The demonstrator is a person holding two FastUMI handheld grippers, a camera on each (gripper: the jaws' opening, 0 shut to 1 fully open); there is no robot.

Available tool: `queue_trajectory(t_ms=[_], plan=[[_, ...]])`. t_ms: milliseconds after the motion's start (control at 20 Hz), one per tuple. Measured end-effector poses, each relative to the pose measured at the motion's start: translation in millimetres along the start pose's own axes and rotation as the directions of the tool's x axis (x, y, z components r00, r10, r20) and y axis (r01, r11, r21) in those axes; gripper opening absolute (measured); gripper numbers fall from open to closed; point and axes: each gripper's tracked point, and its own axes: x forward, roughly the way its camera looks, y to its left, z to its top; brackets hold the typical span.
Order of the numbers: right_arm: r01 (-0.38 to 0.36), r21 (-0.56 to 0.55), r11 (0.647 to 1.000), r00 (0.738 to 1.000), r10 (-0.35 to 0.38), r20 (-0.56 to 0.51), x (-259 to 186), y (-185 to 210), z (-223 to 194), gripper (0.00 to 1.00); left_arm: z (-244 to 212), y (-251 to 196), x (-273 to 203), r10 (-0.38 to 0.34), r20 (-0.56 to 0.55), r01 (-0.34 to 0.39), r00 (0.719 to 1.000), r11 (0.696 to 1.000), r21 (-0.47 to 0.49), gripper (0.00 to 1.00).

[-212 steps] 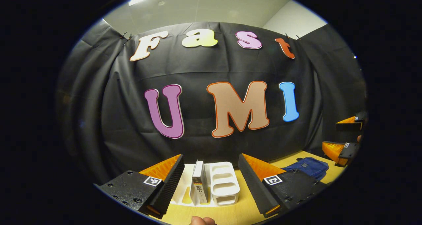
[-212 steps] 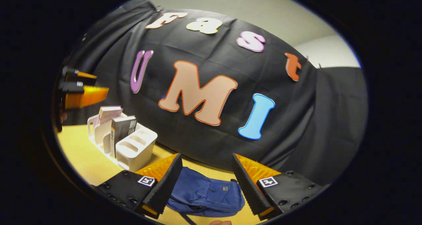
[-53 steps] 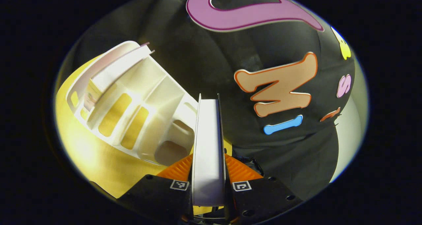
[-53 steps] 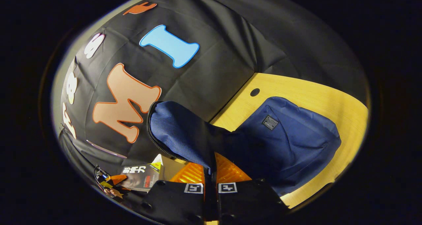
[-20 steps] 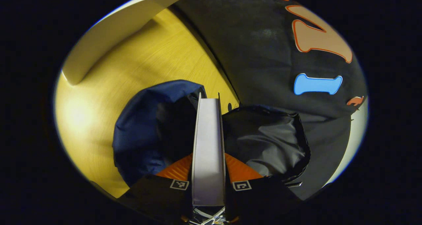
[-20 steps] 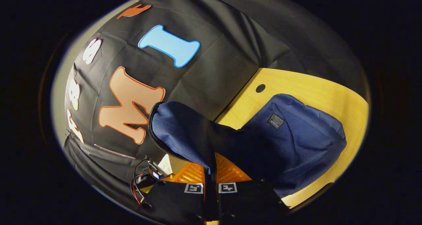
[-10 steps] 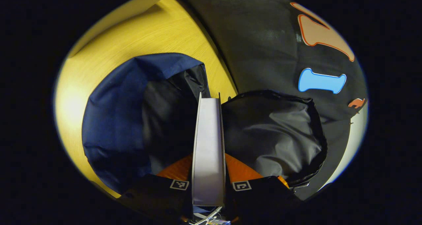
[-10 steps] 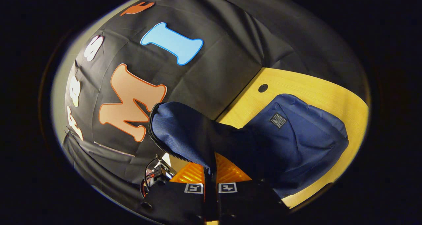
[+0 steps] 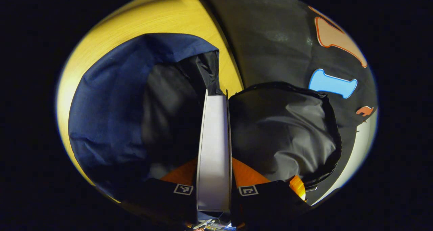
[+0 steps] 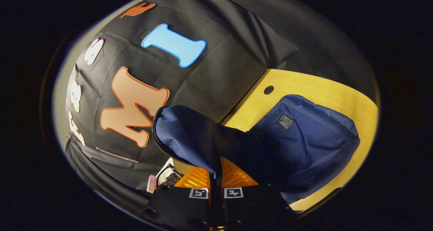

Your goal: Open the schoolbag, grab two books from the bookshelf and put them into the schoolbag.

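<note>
In the left gripper view my left gripper [image 9: 213, 177] is shut on a book [image 9: 214, 146], seen fore-edge on with its pale page block upright between the fingers. The book's far end pokes into the open mouth of the blue schoolbag [image 9: 111, 102], whose dark lining [image 9: 280, 129] gapes on both sides of it. In the right gripper view my right gripper [image 10: 216, 183] is shut on the schoolbag's flap [image 10: 189, 136], holding its zipper edge up off the table. The bag's body [image 10: 304, 139] lies on the yellow table [image 10: 318, 85].
The black cloth wall stands right behind the bag. A small round hole [image 10: 268, 89] sits in the tabletop near the wall. At the lower left of the right gripper view, part of the other gripper with its wires [image 10: 165, 181] shows beside the flap.
My left gripper has carried the book closer and deeper into the bag's mouth; the bag now looms larger. The right gripper keeps holding the flap up, nearly still.
</note>
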Motion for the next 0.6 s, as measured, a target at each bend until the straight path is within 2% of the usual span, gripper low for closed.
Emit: queue_trajectory(t_ms=[50,200,250,300,400,500,600], plan=[[0.0,0.003,1.0,1.0,0.0,0.0,0,0,0,0.03,1,-1,0,0.003,-0.003,-0.003,1.0,1.0,0.016,0.32],[0.004,0.0,1.0,1.0,-0.004,0.003,0,0,-1,0.03,-1,-6,-1,0.026,-0.028,-0.023,0.999,0.995,0.092,0.35],[0.007,0.001,1.0,1.0,-0.007,0.006,0,-1,0,0.03,0,-5,-1,0.048,-0.028,-0.044,0.998,0.992,0.121,0.36],[0.012,-0.001,1.0,1.0,-0.012,0.007,-1,-3,0,0.02,1,3,2,0.105,-0.013,-0.101,0.994,0.983,0.152,0.34],[0.012,0.005,1.0,1.0,-0.012,0.012,-2,-1,2,0.03,12,21,-9,0.22,0.019,-0.218,0.975,0.951,0.22,0.74],[0.013,0.005,1.0,1.0,-0.013,0.014,-3,-3,2,0.03,23,30,-18,0.281,0.066,-0.288,0.958,0.915,0.283,0.77],[0.017,0.002,1.0,1.0,-0.017,0.013,-3,-3,2,0.02,23,32,-25,0.319,0.084,-0.328,0.944,0.881,0.342,0.78]])
